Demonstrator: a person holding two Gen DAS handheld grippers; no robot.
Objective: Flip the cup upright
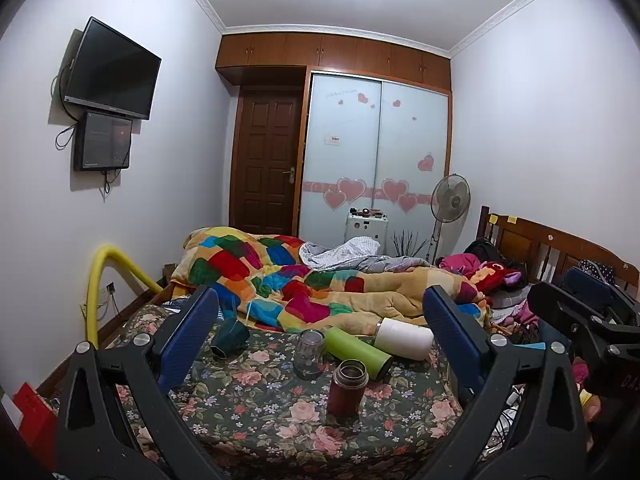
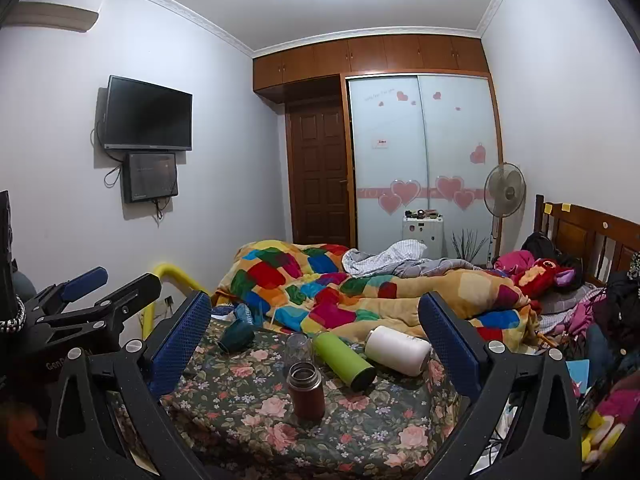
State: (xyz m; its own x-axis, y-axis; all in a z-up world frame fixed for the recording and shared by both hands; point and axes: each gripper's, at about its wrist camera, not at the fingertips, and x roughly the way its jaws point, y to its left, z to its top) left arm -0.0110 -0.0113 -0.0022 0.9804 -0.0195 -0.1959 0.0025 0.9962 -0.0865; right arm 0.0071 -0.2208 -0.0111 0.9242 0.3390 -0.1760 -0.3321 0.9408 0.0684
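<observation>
Several cups sit on a floral mattress [image 1: 260, 408]. A brown flask [image 1: 347, 387] [image 2: 306, 391] stands upright, mouth open. A clear glass jar [image 1: 309, 354] [image 2: 299, 347] stands behind it. A green bottle [image 1: 357, 352] [image 2: 345, 361], a white cup [image 1: 404, 338] [image 2: 398, 350] and a dark teal cup [image 1: 231, 336] [image 2: 237, 336] lie on their sides. My left gripper [image 1: 320, 332] is open and empty, short of the cups. My right gripper [image 2: 316, 332] is open and empty too, and shows at the right edge of the left wrist view [image 1: 568, 300].
A colourful patchwork quilt [image 1: 320, 284] is heaped just behind the cups. Clothes and a red plush toy [image 2: 548, 276] pile up at the right by the wooden headboard [image 2: 592, 236]. A yellow padded rail [image 1: 100, 280] stands left of the bed. A fan [image 1: 450, 200] stands by the wardrobe.
</observation>
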